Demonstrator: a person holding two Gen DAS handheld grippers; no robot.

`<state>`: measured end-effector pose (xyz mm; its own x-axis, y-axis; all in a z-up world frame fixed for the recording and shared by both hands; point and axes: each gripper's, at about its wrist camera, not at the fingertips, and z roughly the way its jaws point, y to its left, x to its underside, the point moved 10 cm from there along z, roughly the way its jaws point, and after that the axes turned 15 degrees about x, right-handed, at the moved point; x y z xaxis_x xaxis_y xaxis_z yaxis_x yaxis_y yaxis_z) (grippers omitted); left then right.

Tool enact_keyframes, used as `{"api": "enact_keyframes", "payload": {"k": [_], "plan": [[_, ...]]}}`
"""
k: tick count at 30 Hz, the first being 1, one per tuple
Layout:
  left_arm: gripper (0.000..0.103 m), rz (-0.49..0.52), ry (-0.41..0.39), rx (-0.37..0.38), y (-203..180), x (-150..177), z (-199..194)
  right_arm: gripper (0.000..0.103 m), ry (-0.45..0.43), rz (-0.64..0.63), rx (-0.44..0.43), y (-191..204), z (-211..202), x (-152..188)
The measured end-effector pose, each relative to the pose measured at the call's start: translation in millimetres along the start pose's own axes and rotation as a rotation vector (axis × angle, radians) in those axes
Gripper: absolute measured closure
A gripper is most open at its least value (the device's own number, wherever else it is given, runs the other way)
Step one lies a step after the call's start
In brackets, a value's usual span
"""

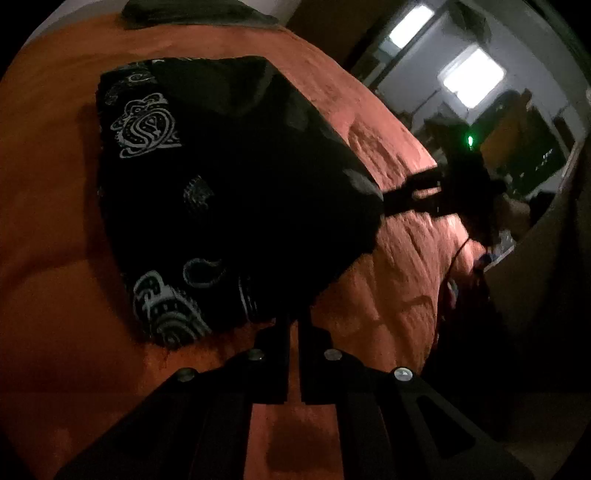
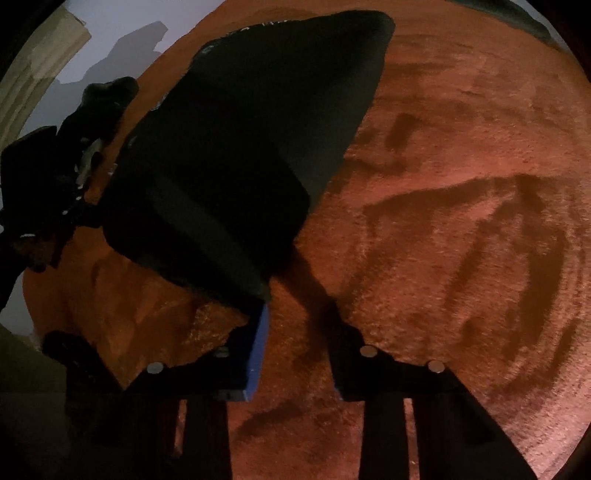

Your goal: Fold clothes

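1. Left gripper (image 1: 293,325): jaws clenched, only a thin slit between them. Tips sit right at near edge of garment; whether cloth is pinched betw. them not discernible, too dark.
2. Black garment w/ white paisley print (image 1: 207,192): spread ahead of left gripper on blanket, partly folded, plain dark layer lying over patterned layer. Far-right corner reaches toward right gripper (image 1: 413,195), seen across the cloth in left wrist view.
3. Right gripper (image 2: 299,306): jaws part-open, gap clear, blanket visible betw. fingers. Blue pad on left finger (image 2: 258,350); garment corner (image 2: 236,166) lies against/over that fingertip, not pressed by opposite finger. Nothing grasped.
4. Orange-red fuzzy blanket (image 2: 461,221): under both tools, rumpled w/ creases ahead-right of right gripper.
5. Dark folded item (image 1: 199,14): far beyond left gripper, top edge of blanket; type unclear.
6. Bright windows (image 1: 472,77) + green indicator light (image 1: 470,140): far right of left gripper, behind right gripper.
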<state>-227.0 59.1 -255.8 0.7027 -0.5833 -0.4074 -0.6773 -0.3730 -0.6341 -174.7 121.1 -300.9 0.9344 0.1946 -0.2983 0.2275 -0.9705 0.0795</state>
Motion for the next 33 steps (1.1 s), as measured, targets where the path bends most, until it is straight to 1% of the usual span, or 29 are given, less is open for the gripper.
{"api": "enact_keyframes", "payload": {"k": [3, 5, 6, 7, 8, 9, 10, 11, 12, 13, 14, 15, 16, 17, 18, 19, 20, 21, 22, 25, 27, 30, 31, 33], "plan": [[0.097, -0.031, -0.002, -0.017, 1.0, 4.6, -3.1, 0.074, -0.077, -0.008, -0.039, 5.1, -21.4, -7.4], [0.091, -0.063, -0.009, -0.015, 5.1, 6.3, -3.7, 0.073, -0.16, -0.07, -0.036, 18.1, -39.1, -15.2], [0.087, -0.094, -0.021, 0.008, 6.1, 6.6, -3.6, 0.068, -0.191, -0.116, -0.037, 27.7, -45.9, -17.5], [0.082, -0.138, -0.041, 0.047, 6.2, 6.2, -3.3, 0.065, -0.229, -0.194, -0.01, 41.5, -49.5, -18.2], [0.078, -0.182, -0.061, 0.087, 6.4, 5.7, -3.1, 0.059, -0.269, -0.279, 0.023, 56.4, -52.6, -18.8], [0.068, -0.226, -0.081, 0.126, 6.6, 5.0, -3.0, 0.051, -0.309, -0.365, 0.057, 71.4, -55.9, -19.6], [0.058, -0.271, -0.103, 0.16, 7.3, 4.7, -1.8, 0.048, -0.366, -0.491, 0.135, 88.1, -54.0, -20.1], [0.054, -0.317, -0.126, 0.19, 8.5, 4.6, 0.3, 0.044, -0.422, -0.61, 0.22, 101.6, -50.8, -18.9], [0.049, -0.367, -0.156, 0.208, 11.9, 4.0, 3.5, 0.044, -0.484, -0.748, 0.325, 111.3, -43.9, -14.6], [0.049, -0.414, -0.188, 0.222, 16.4, 2.8, 7.0, 0.044, -0.547, -0.892, 0.437, 121.4, -37.3, -10.2], [0.049, -0.455, -0.217, 0.24, 20.4, 1.3, 9.9, 0.044, -0.579, -0.983, 0.497, 125.2, -31.1, -5.9], [0.049, -0.514, -0.258, 0.273, 26.0, -1.0, 13.0, 0.045, -0.603, -1.062, 0.546, 127.6, -25.0, -1.7], [0.049, -0.569, -0.306, 0.306, 31.9, -3.9, 14.7, 0.045, -0.627, -1.103, 0.584, 131.3, -20.1, -1.2], [0.049, -0.613, -0.351, 0.328, 37.9, -6.2, 14.8, 0.047, -0.64, -1.108, 0.608, 132.8, -18.2, -3.6], [0.06, -0.652, -0.396, 0.337, 44.6, -7.1, 12.6, 0.056, -0.65, -1.106, 0.63, 133.7, -16.8, -6.4], [0.094, -0.683, -0.441, 0.342, 51.1, -7.2, 8.9, 0.061, -0.661, -1.108, 0.655, 134.2, -16.1, -9.1], [0.098, -0.714, -0.486, 0.345, 57.9, -7.2, 4.9, 0.064, -0.673, -1.112, 0.681, 134.7, -15.5, -11.6], [0.098, -0.746, -0.532, 0.349, 64.7, -7.1, 0.9, 0.064, -0.684, -1.116, 0.707, 135.2, -15.1, -14.1], [0.098, -0.745, -0.56, 0.338, 66.5, -7.7, -3.9, 0.064, -0.703, -1.113, 0.721, 137.6, -16.6, -16.0], [0.098, -0.618, -0.57, 0.273, 46.1, -18.4, -25.8, 0.064, -0.751, -1.045, 0.719, 132.6, -30.8, -20.2], [0.098, -0.554, -0.55, 0.251, 32.6, -24.3, -31.5, 0.064, -0.714, -1.024, 0.73, 125.1, -24.2, -22.4], [0.098, -0.547, -0.528, 0.264, 23.4, -23.7, -27.5, 0.064, -0.634, -1.019, 0.771, 112.6, -6.9, -24.2], [0.098, -0.549, -0.522, 0.271, 20.8, -23.0, -25.7, 0.064, -0.613, -1.016, 0.773, 111.1, -3.1, -24.2], [0.098, -0.55, -0.528, 0.295, 12.2, -22.0, -19.8, 0.064, -0.63, -1.025, 0.76, 115.4, -6.4, -23.8]]}}
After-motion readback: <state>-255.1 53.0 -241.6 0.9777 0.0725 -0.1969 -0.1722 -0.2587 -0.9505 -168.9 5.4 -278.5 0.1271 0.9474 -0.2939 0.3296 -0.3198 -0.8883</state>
